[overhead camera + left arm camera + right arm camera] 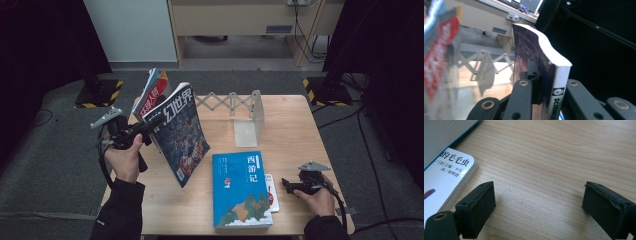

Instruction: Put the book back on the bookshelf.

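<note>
My left gripper [149, 126] is shut on the spine edge of a dark science-fiction magazine [181, 135] and holds it upright and tilted above the table's left side. In the left gripper view the jaws [549, 82] clamp the magazine [536, 55] by its thick white page block. A blue book [241, 190] lies flat near the front edge, on top of a small white book [271, 192]. My right gripper [289, 184] rests open on the table just right of them. The right gripper view has bare wood between the open jaws [541, 197], with the white book [449, 175] at the left.
Several books [152, 90] lean at the left end of an accordion book rack [220, 102], whose metal bookend [252, 120] stands mid-table. The wooden table [295, 135] has bare room at the right. Dark floor and stands surround it.
</note>
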The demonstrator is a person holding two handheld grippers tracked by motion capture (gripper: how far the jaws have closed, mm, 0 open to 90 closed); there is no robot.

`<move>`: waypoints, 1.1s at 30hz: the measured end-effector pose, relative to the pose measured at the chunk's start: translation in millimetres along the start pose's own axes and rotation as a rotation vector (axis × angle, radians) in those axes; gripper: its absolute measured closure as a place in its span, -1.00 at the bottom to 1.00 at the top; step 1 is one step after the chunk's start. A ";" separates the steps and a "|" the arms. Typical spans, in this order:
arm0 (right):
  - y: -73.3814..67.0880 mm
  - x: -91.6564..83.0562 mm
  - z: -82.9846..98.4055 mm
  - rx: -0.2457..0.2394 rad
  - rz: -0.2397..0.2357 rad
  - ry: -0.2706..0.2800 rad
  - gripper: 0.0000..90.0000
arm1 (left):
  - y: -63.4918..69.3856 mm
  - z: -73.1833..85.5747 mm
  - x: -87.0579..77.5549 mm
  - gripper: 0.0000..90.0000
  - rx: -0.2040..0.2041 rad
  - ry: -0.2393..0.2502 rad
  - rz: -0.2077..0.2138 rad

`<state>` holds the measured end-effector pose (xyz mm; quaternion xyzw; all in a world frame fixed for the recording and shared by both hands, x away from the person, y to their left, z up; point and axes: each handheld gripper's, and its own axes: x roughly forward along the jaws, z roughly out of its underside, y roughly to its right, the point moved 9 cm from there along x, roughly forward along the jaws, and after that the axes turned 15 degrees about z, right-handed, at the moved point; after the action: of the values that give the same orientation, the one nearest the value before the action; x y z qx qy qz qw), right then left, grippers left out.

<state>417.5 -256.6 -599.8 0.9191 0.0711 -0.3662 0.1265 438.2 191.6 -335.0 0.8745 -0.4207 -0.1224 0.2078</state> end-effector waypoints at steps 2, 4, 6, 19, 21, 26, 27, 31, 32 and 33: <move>0.1 0.0 0.0 0.000 0.000 0.001 -0.75 | -4.7 -2.8 -1.2 0.82 0.012 0.007 -0.026; 0.0 0.0 0.0 0.000 0.000 0.003 -0.75 | -9.7 -4.5 -2.0 0.82 0.023 0.010 -0.048; 0.2 0.1 0.0 -0.002 0.000 0.004 -0.75 | -14.7 -5.7 -2.2 0.82 0.028 0.013 -0.068; -0.7 0.4 0.0 0.001 -0.005 0.005 -0.77 | -43.4 -9.4 12.7 0.82 0.129 0.055 -0.224; -0.7 0.5 0.0 0.002 -0.003 0.006 -0.77 | -45.7 -9.1 17.4 0.82 0.151 0.068 -0.238; -0.7 0.4 0.0 0.000 -0.006 0.006 -0.77 | -55.2 -9.2 27.8 0.82 0.152 0.095 -0.262; -0.7 0.4 0.0 0.000 -0.006 0.006 -0.77 | -57.7 -9.1 29.7 0.82 0.151 0.100 -0.269; -0.7 0.5 0.0 -0.001 -0.007 0.006 -0.77 | -65.9 -6.8 37.4 0.82 0.153 0.112 -0.294; -0.7 0.5 -0.1 -0.001 -0.007 0.006 -0.77 | -67.7 -6.2 39.0 0.82 0.161 0.113 -0.306; -0.8 0.5 -0.1 -0.001 -0.008 0.006 -0.77 | -69.3 -5.4 40.9 0.82 0.166 0.112 -0.314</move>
<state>417.8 -255.9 -600.2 0.9199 0.0753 -0.3637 0.1255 513.0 199.6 -364.2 0.9491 -0.2753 -0.0694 0.1362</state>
